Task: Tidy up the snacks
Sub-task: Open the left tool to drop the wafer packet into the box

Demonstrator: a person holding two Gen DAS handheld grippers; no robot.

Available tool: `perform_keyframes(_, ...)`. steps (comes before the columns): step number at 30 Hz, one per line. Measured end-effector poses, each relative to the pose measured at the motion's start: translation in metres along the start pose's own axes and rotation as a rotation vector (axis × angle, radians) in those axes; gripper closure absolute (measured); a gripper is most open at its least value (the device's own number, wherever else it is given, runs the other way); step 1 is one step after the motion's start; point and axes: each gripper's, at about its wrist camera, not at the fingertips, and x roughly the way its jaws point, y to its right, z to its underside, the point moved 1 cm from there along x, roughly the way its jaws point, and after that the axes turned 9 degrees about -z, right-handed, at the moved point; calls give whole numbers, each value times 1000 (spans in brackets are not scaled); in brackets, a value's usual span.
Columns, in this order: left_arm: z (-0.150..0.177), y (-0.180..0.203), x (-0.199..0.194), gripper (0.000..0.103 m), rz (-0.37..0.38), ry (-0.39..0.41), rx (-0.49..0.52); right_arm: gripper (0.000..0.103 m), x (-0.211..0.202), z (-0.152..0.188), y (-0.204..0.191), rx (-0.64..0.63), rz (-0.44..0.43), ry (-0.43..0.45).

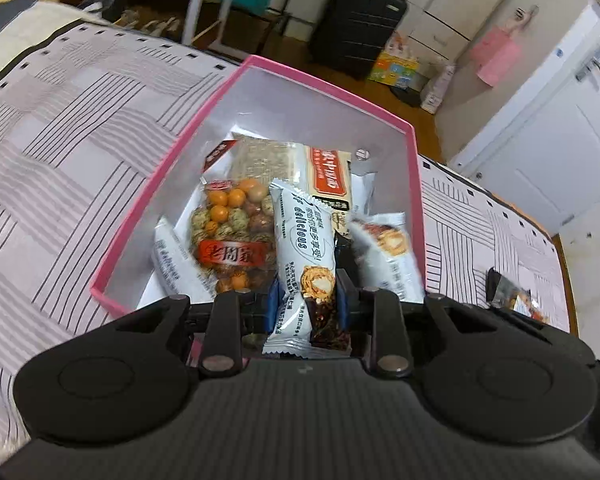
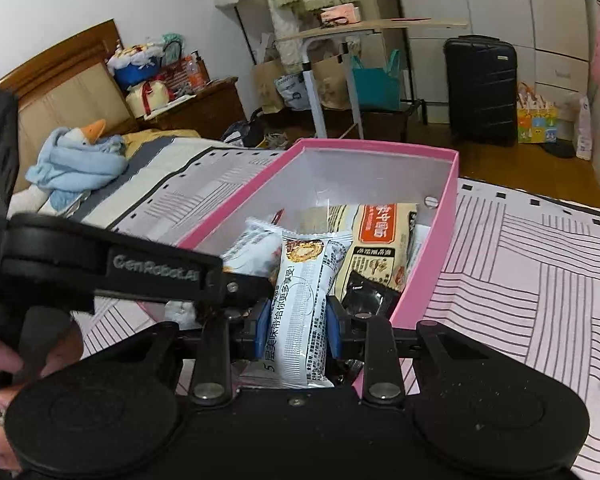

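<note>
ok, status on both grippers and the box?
Left hand-held gripper shut on a white wrapped snack bar. Right hand-held gripper shut on another white snack packet. Both over the pink cardboard box, already part-filled. Nothing blocking.

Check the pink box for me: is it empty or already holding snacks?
Already holding snacks. The pink box is open-topped with several packets on its floor, including a nut bag and an orange-labelled packet.

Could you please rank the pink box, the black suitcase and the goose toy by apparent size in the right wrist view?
1. Pink box
2. Black suitcase
3. Goose toy, looking similar to the farther suitcase, so unsure.
</note>
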Motion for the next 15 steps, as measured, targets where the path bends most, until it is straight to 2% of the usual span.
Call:
perform_keyframes(5, 5, 10, 10, 74, -70, 15, 62, 65, 4, 5, -8, -118, 40, 26)
perform_keyframes(7, 4, 12, 8, 71, -73, 31, 71, 56, 2, 5, -5, -97, 46, 25)
perform_keyframes(9, 4, 10, 3, 64, -70, 52, 61, 56, -7, 3, -3, -70, 42, 37)
perform_keyframes(12, 4, 5, -7, 63, -45, 70, 44, 56, -32, -2, -2, -50, 61, 65)
perform_keyframes(15, 7, 4, -16, 63, -34, 78, 50, 54, -65, -11, 6, 24, 90, 72)
